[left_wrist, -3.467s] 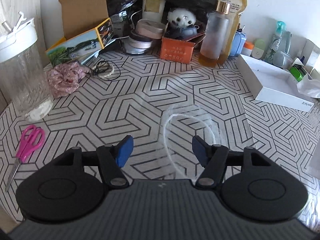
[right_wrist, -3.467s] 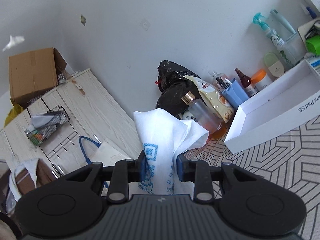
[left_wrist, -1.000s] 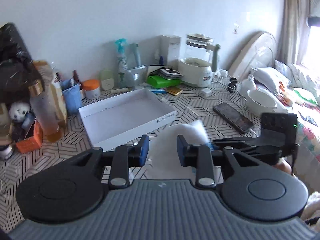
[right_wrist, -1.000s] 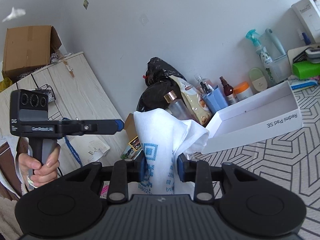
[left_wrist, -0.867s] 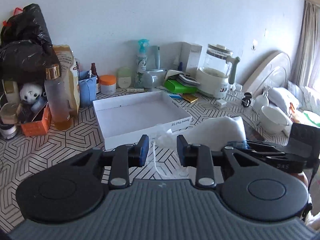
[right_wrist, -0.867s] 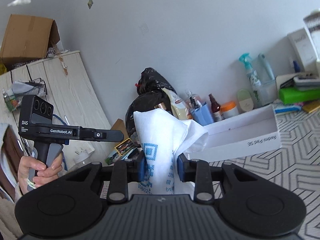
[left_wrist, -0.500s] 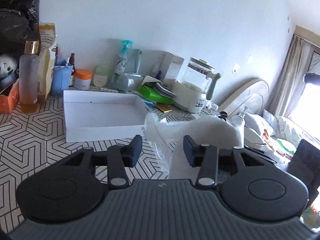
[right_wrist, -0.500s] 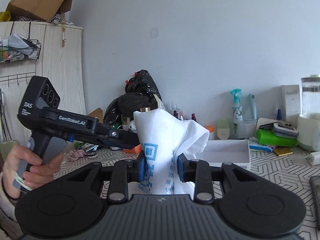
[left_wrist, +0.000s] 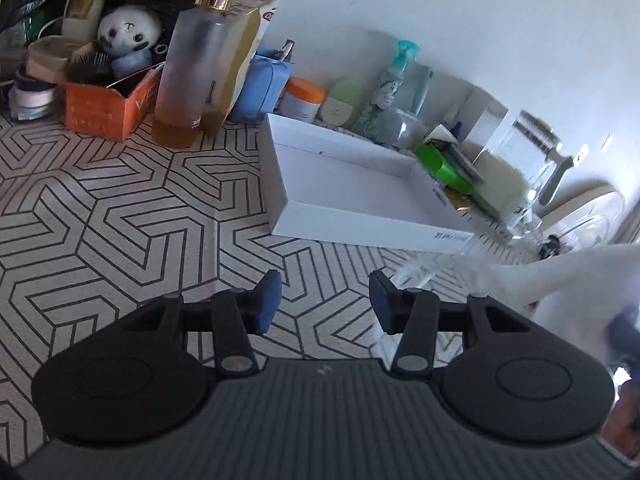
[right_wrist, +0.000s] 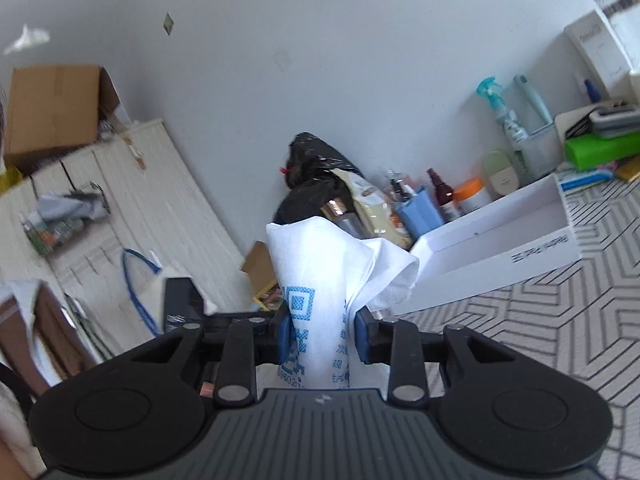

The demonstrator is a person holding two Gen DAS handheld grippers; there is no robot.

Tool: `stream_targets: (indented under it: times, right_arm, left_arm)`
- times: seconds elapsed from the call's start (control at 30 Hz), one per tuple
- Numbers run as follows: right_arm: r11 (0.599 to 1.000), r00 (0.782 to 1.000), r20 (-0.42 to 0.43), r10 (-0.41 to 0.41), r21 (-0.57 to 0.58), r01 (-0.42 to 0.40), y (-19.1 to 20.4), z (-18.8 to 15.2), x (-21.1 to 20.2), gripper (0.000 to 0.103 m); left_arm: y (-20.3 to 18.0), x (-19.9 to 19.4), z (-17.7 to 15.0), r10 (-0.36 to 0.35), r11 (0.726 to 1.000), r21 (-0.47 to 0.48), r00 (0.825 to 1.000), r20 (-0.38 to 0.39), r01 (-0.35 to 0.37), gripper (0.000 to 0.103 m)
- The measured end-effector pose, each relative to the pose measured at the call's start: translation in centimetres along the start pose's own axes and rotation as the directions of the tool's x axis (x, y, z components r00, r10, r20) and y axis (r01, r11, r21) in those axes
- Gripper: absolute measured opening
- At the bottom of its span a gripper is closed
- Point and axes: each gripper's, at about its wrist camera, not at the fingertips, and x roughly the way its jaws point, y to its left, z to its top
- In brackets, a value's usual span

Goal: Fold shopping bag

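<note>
Under both pairs of tongs spreads the counter (left_wrist: 120,208), covered in a black-and-white geometric pattern. Ahead and slightly right of the left tongs (left_wrist: 325,298) lies an open white box lid (left_wrist: 360,196), shallow and bare inside. Beyond the left finger stands a frosted bottle (left_wrist: 188,68) with a gold cap and amber liquid at its base, just beside an orange carton (left_wrist: 108,108) holding a panda plush (left_wrist: 128,28). The left tongs are spread wide with nothing between the 2 blue pads (left_wrist: 266,300); only patterned counter shows in the gap.

To the right of the left tongs, a white shopping bag (left_wrist: 560,276) stretches in blurred from the frame edge, off to the side of the right pad and apart from it.

Between the pads of the right tongs (right_wrist: 321,332) the same shopping bag (right_wrist: 320,276) is pinched, a bunched fold rising upright past the fingertips, with a blue QR print facing the camera. Beyond it sit a black rubbish bag (right_wrist: 312,168) and the box lid (right_wrist: 500,252), ahead to the right.
</note>
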Motion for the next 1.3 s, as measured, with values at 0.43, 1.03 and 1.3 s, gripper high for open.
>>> stream_targets:
  times: [0.43, 1.03, 1.3]
  right_arm:
    - [0.999, 0.996, -0.083, 0.015, 0.046, -0.011, 0.0, 0.9, 3.9, 0.031]
    - [0.944, 0.976, -0.178, 0.129, 0.322, -0.066, -2.6, 1.1, 1.9, 0.032]
    - [0.86, 0.974, -0.076, 0.213, 0.487, -0.15, -5.1, 0.2, -0.3, 0.032]
  left_arm:
    - [1.2, -0.9, 0.3, 0.103, 0.994, 0.038, 0.994, 0.026, -0.104, 0.048]
    - [-1.2, -0.5, -0.8, -0.116, 0.99, 0.075, 0.991, -0.069, 0.121, 0.058]
    - [-0.5, 1.6, -0.9, 0.1, 0.987, 0.133, 0.993, -0.07, -0.09, 0.058]
